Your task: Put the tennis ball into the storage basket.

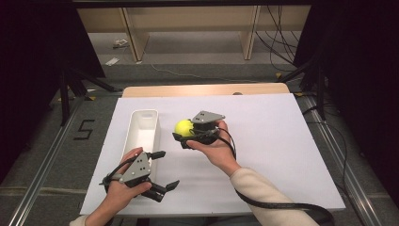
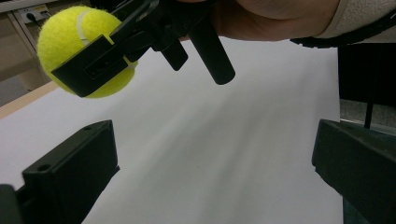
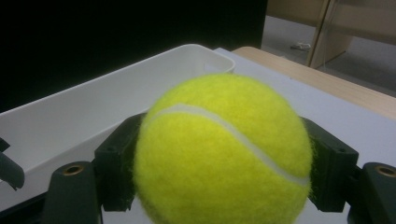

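2 grippers: each is held in 1 of the person's hands above a white sheet (image 1: 263, 141) that covers the table.
Right gripper (image 1: 184, 136): clamped on a yellow tennis ball (image 1: 184, 128), 1 black jaw pressed to each side of it, as the right gripper view shows.
Tennis ball: held clear of the sheet, just to the right of the white bin (image 1: 141, 129); in the right gripper view the bin's rim (image 3: 154, 60) lies right behind it.
Left gripper (image 1: 163, 170): jaws spread wide with nothing between them, at the near left of the sheet by the bin's near end.
Left gripper view: the ball (image 2: 79, 51) sits at upper left, pinched in the other gripper.
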### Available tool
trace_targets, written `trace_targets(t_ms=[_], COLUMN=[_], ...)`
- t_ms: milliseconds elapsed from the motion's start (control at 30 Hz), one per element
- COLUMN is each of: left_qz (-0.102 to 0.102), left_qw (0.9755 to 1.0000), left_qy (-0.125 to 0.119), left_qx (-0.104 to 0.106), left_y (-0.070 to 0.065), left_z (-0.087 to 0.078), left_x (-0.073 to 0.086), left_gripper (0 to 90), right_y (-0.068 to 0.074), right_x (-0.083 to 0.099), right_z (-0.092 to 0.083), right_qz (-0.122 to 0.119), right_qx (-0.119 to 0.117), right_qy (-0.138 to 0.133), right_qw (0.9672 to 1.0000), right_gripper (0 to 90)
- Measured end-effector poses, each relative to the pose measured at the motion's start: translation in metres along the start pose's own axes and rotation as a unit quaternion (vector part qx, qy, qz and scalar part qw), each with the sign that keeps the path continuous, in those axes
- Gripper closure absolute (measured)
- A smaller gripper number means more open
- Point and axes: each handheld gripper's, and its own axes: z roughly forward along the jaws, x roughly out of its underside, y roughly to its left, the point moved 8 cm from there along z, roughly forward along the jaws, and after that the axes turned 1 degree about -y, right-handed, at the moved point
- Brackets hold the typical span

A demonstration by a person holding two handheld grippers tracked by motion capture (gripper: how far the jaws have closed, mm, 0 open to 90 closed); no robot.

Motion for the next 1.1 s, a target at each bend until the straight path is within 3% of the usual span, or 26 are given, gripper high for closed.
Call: trace_targets(t_ms=[1100], left_qz=[0.0], left_qw=[1.0], left_qy=[-0.001], left_qx=[0.005], left_y=[-0.002], left_z=[0.0], left_x=[0.0], left_gripper=[0.0], right_y=[0.007], right_x=[-0.015], right_z=[0.011], right_qz=[-0.014], right_qx=[-0.011], right_qy=[0.004], right_qw=[0.9998], right_gripper=[26.6])
